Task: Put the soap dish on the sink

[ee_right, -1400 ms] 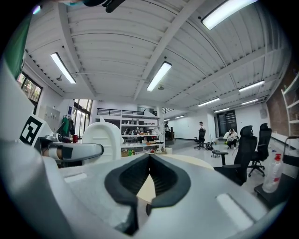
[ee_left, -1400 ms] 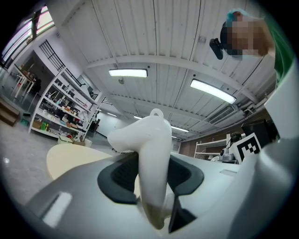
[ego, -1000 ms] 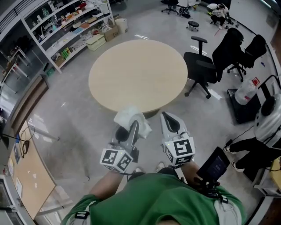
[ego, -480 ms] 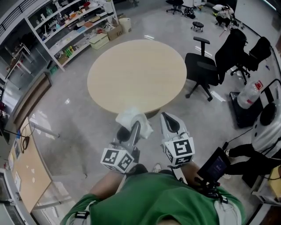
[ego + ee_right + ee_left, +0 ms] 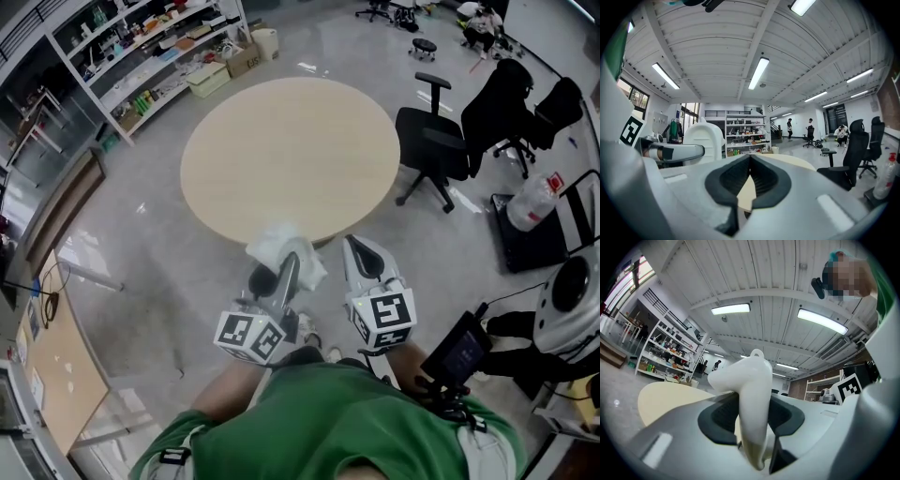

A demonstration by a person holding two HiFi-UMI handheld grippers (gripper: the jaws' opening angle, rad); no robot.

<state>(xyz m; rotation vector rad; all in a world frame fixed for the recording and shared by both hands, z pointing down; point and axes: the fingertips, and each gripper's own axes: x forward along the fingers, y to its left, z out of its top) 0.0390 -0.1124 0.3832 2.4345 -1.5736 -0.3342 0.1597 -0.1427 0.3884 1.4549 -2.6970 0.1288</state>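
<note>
I hold both grippers out in front of my chest, side by side and near each other, pointing away from me and about level. My left gripper (image 5: 278, 274) has its jaws clamped on the white soap dish (image 5: 750, 380), which stands up between the pads (image 5: 723, 414). My right gripper (image 5: 364, 259) is empty, its jaws brought together at the tips. Each marker cube, left (image 5: 248, 338) and right (image 5: 382, 319), faces up at me. My bare left forearm (image 5: 220, 405) reaches out from a green sleeve.
</note>
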